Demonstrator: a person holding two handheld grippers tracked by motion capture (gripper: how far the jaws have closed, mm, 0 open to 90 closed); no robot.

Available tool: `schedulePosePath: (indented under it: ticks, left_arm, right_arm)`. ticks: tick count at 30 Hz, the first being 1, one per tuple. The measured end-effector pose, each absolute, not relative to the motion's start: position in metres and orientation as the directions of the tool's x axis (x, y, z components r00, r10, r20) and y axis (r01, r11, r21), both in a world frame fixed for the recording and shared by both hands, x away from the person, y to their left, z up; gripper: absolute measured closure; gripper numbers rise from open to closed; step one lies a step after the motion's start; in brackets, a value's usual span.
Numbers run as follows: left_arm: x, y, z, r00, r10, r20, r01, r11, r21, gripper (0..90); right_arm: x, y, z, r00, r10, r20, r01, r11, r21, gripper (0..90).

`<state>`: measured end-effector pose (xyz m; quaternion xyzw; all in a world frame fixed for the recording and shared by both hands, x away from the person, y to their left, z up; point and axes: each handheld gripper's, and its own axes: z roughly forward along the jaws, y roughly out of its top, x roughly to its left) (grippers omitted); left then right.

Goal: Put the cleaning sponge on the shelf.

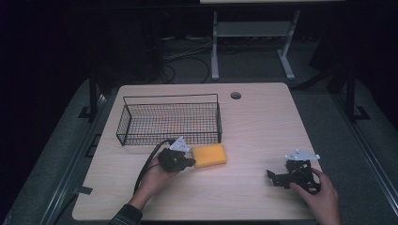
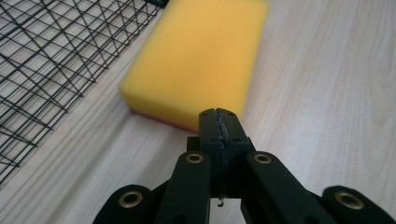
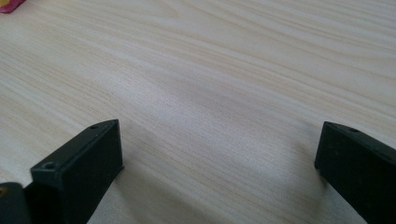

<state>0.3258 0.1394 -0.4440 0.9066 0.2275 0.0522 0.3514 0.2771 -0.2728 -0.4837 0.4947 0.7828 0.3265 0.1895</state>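
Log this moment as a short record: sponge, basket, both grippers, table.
sponge: yellow sponge with a pink underside, flat on the table, just outside the basket's near right corner
basket: black wire basket, nothing in it
left gripper: left gripper shut, holding nothing, tip at the sponge's near edge
right gripper: right gripper open over bare wood, held at the table's right side, apart from the sponge
table: light wooden table

Closed tongs [image 2: 219, 122] just short of yellow sponge [image 2: 196, 60] beside wire basket [image 2: 51, 60].
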Motion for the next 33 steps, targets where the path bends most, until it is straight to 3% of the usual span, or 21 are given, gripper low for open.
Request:
schedulePosePath:
  ticks: [33]
  left_arm:
    - [0.313,0.116,-0.444,0.916,0.390,-0.091,0.349,-0.666,0.660,89.9]
  right_arm:
    - [0.277,-0.273,-0.484,-0.438,0.899,0.027,0.651,0.296,0.699,0.1]
